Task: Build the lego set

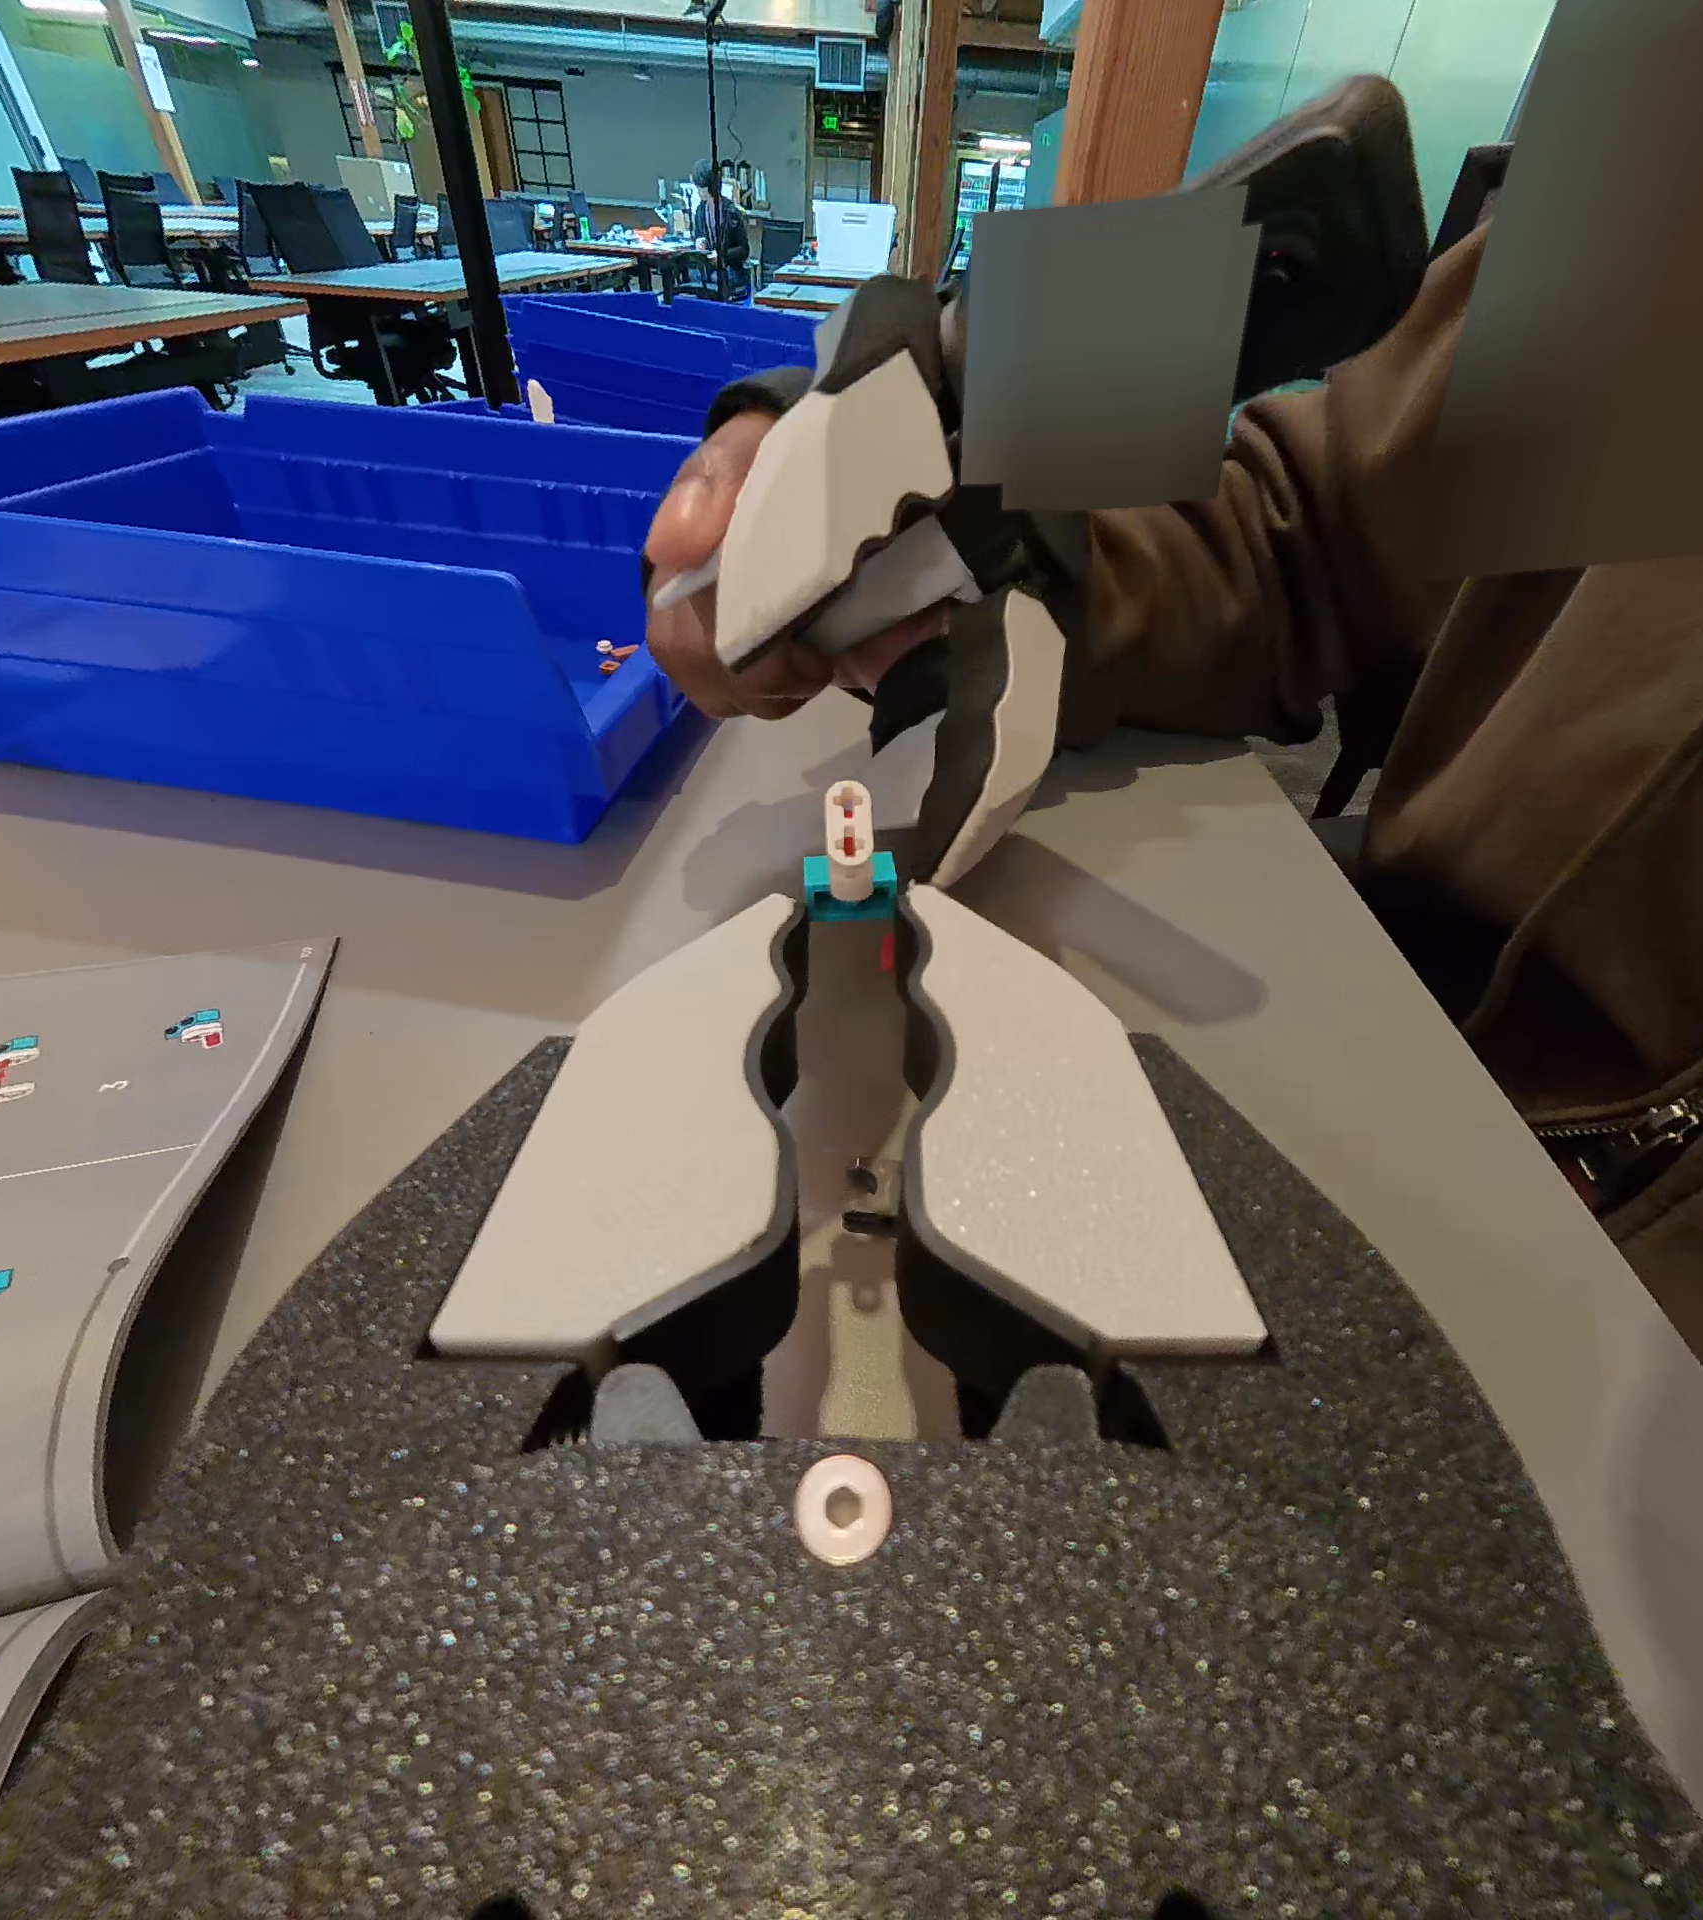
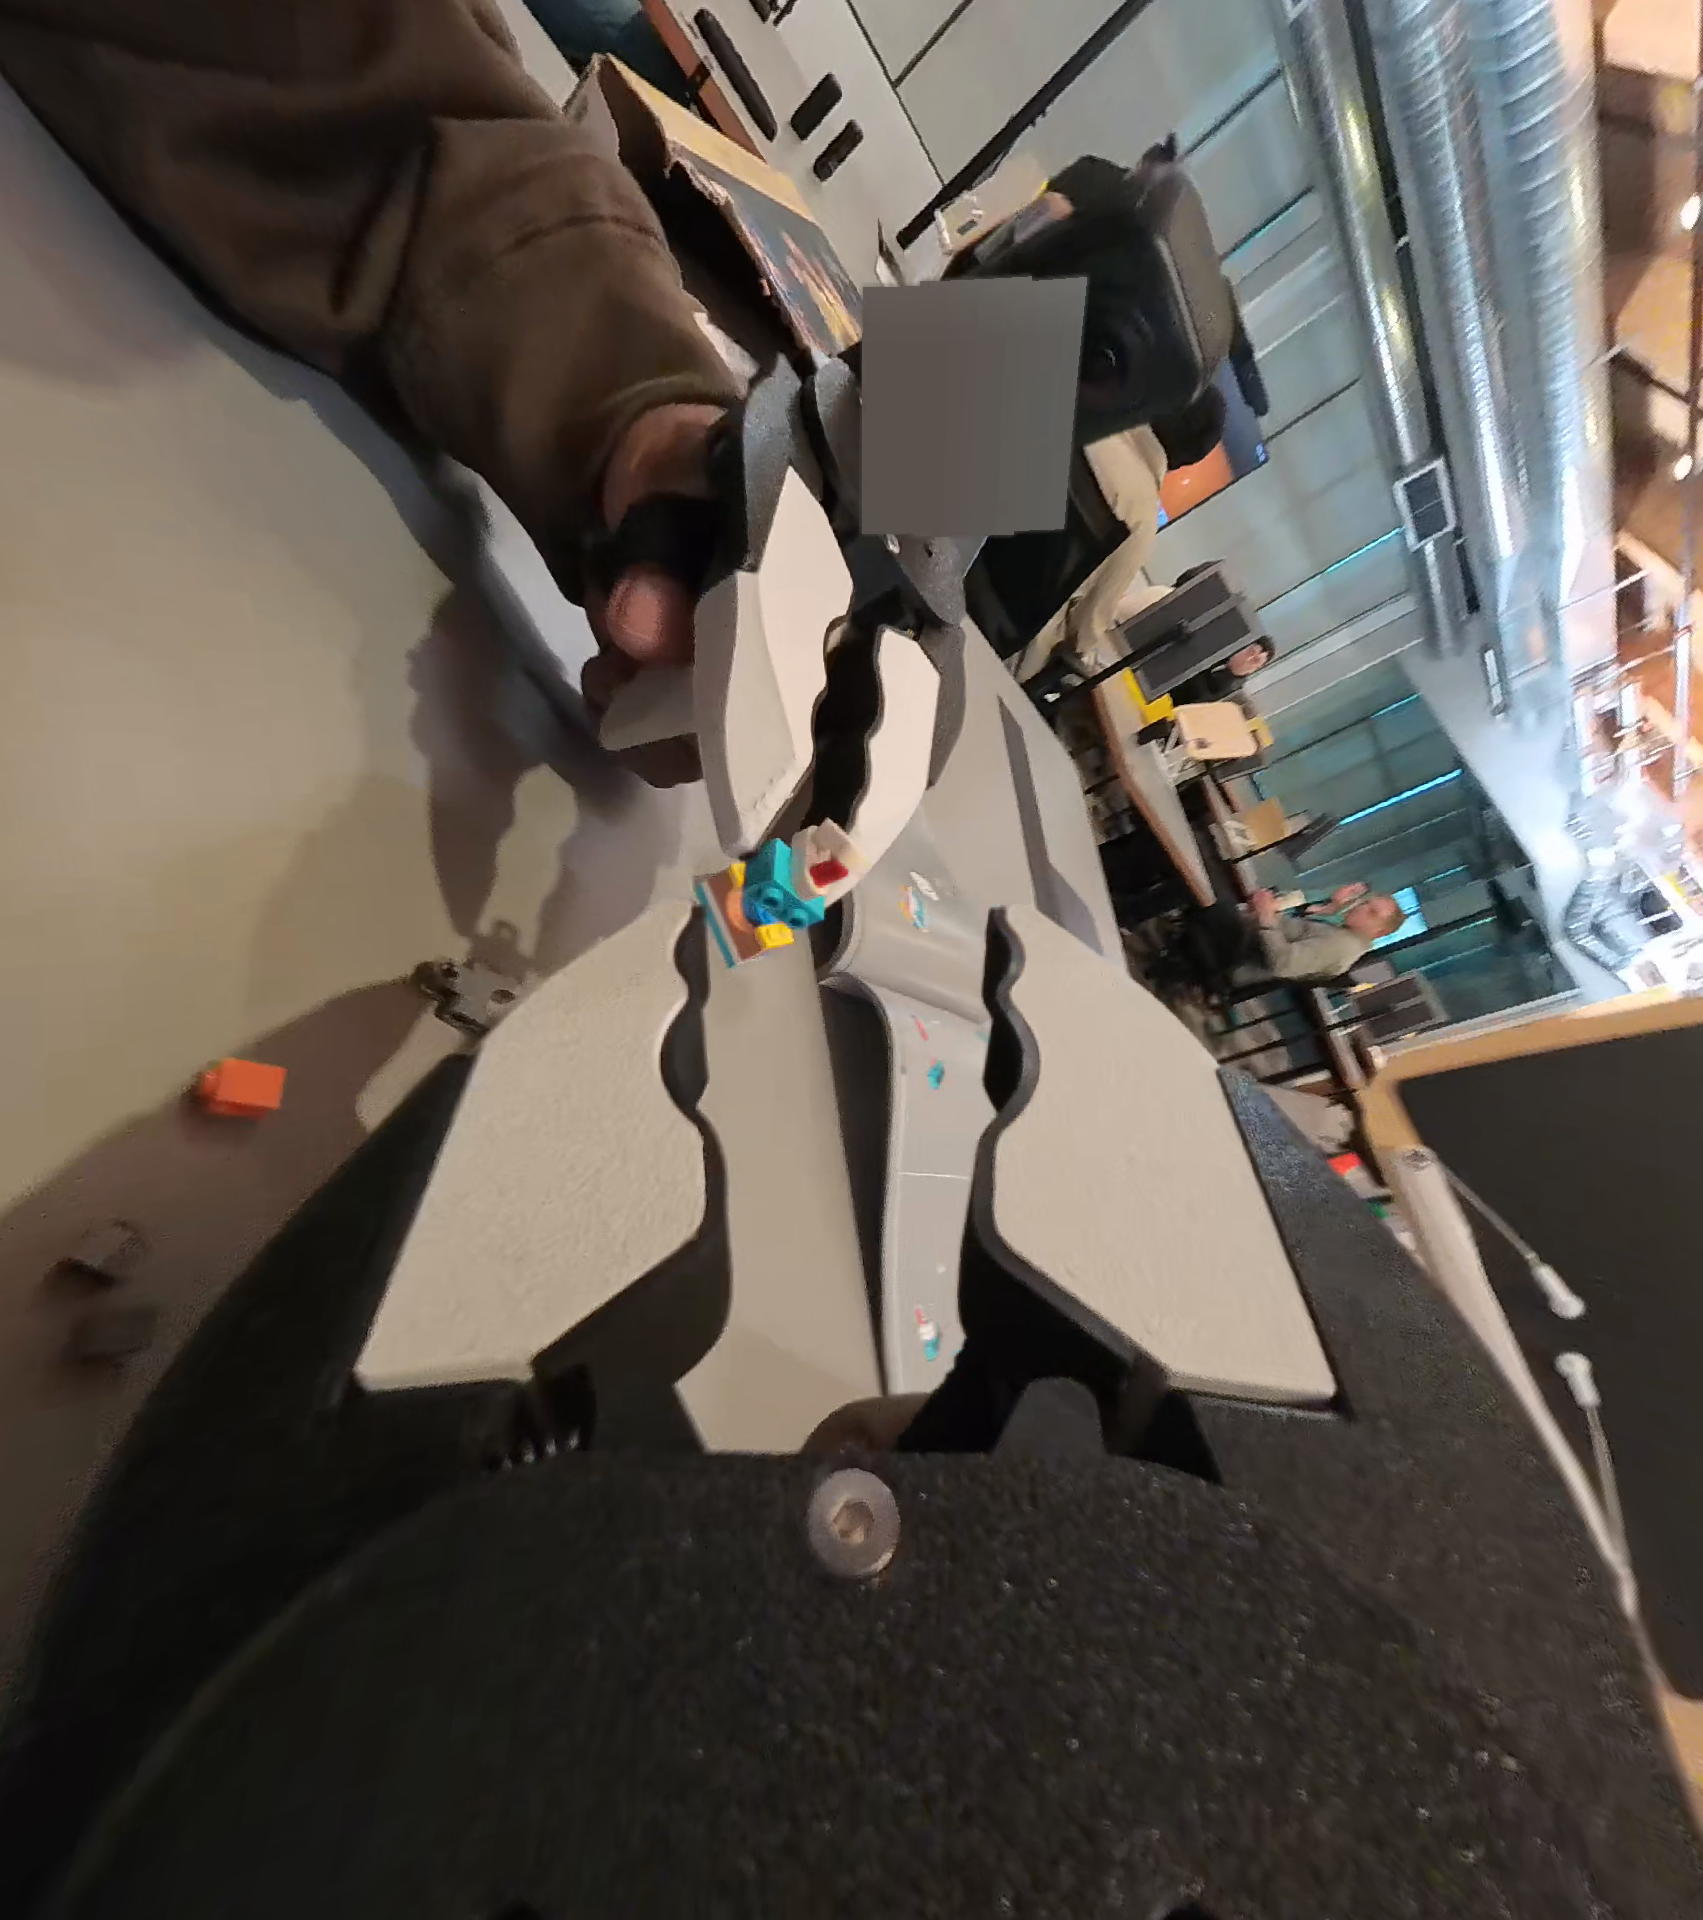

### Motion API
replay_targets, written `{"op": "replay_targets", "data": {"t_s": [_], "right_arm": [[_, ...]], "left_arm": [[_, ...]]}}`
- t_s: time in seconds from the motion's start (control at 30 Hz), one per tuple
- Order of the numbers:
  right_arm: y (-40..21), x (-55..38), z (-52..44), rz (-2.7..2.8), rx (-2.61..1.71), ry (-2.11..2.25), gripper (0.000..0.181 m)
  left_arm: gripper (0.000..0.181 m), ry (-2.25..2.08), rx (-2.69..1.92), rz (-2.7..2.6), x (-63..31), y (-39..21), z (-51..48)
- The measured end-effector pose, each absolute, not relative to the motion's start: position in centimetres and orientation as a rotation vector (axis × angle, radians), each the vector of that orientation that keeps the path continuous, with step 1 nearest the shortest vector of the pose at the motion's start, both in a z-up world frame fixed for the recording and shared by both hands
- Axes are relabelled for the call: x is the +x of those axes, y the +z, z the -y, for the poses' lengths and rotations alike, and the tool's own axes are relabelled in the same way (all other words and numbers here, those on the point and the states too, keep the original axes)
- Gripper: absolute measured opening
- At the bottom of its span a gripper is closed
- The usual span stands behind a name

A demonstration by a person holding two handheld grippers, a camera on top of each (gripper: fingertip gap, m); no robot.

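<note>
Left hand-held gripper [image 1: 849,902] around teal assembly [image 1: 848,891]

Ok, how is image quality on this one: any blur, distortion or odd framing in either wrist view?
Left wrist view: sharp on the teal lego assembly; fisheye bends the blue bin; soft shadows on the table. Right wrist view: rolled sideways, motion-smeared at the edges, the orange brick slightly blurred, warm glare at far right.

Instruction booklet [image 1: 88,1195] cut off at the left edge; small dark pieces [image 2: 99,1294] on the surface are blurred beyond telling.
</note>
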State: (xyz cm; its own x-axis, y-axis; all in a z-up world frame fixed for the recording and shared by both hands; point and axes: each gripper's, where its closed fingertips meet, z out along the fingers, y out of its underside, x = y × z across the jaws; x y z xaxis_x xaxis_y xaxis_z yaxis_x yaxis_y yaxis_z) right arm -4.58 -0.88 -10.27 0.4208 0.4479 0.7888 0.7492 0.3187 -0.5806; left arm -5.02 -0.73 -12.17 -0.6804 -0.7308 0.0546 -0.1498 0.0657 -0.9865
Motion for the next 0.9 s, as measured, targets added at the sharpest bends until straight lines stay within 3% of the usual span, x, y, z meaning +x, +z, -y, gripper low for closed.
{"op": "replay_targets", "data": {"t_s": [0.37,0.9], "right_arm": [[-11.1,-6.1,0.5,1.340,-1.207,-0.422,0.052],[-10.7,-5.9,0.0,1.303,-1.148,-0.548,0.026]], "left_arm": [[0.016,-1.679,-0.876,-1.888,-5.1,-12.0,0.9],[0.016,-1.723,-0.870,-1.864,-5.2,-11.6,1.0]]}}
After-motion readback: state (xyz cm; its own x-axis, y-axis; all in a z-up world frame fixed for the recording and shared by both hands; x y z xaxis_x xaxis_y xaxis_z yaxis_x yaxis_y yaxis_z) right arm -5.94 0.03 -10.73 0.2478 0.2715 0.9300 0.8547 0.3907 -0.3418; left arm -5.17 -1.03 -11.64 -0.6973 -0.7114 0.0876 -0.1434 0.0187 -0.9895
